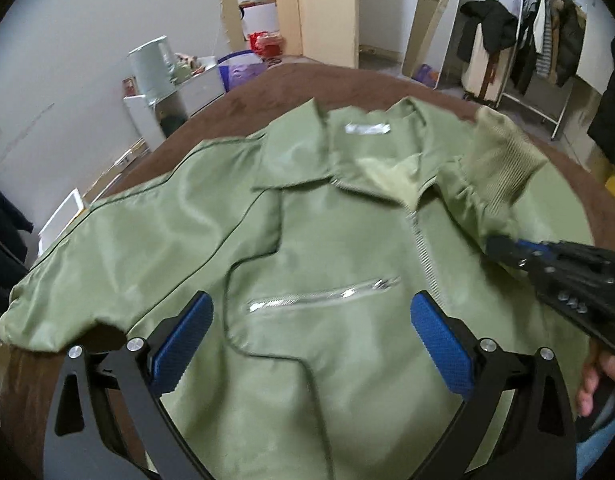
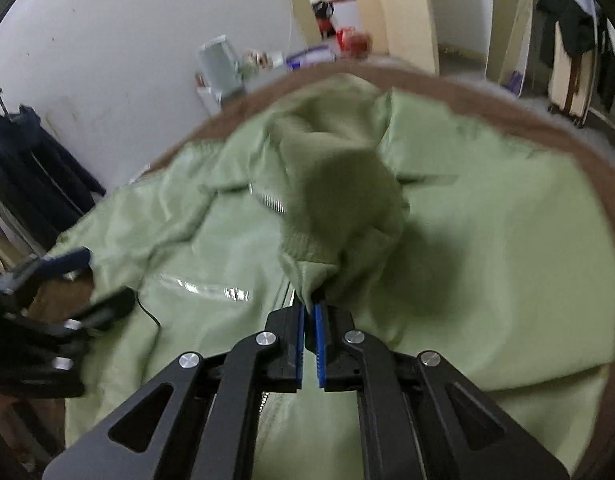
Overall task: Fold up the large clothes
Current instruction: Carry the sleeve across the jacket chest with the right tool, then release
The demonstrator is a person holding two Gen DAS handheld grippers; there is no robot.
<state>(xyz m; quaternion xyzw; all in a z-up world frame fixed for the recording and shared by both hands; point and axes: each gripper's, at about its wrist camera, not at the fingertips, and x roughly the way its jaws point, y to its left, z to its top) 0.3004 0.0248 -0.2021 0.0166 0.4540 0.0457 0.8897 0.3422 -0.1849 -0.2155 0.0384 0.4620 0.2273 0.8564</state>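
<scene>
A light green zip-up jacket (image 1: 319, 240) lies front side up on a brown round table (image 1: 267, 84), collar at the far side. My left gripper (image 1: 311, 320) hangs open above the chest pocket zipper (image 1: 323, 294), holding nothing. My right gripper (image 2: 309, 308) is shut on the jacket's sleeve (image 2: 339, 200), just behind its ribbed cuff (image 1: 503, 152), and holds the sleeve lifted over the jacket's front. In the left wrist view the right gripper (image 1: 495, 246) reaches in from the right. The left gripper (image 2: 87, 276) shows blurred at the left edge of the right wrist view.
White shelves with a pale container (image 1: 151, 68) stand beyond the table's far left edge. A clothes rack with dark coats (image 1: 547, 48) and a leaning mirror (image 1: 439, 20) are at the back right. Dark garments (image 2: 35, 160) hang by the left wall. A hand (image 1: 595, 380) is at the right.
</scene>
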